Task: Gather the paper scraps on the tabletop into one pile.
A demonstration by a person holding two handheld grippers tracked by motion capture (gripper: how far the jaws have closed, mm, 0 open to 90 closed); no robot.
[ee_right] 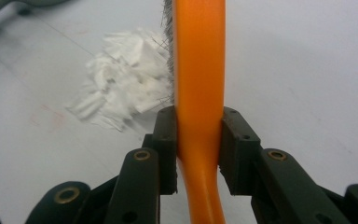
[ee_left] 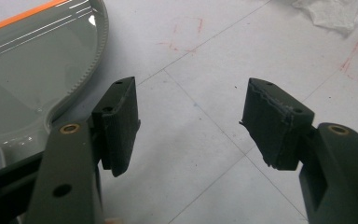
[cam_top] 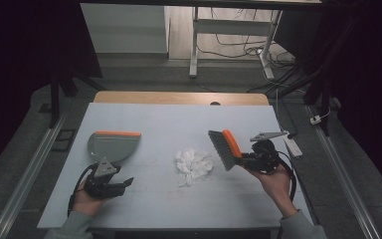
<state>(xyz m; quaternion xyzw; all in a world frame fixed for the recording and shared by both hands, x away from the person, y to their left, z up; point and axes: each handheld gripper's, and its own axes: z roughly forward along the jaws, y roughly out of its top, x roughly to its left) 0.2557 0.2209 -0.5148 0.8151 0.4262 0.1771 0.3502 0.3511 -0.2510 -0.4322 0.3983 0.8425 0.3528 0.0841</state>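
Right tool is pinching the orange handle of the brush, bristles hanging just right of the paper scraps in the middle of the worktop. Left tool sits spread with nothing in it at the near left, right behind the grey dustpan.
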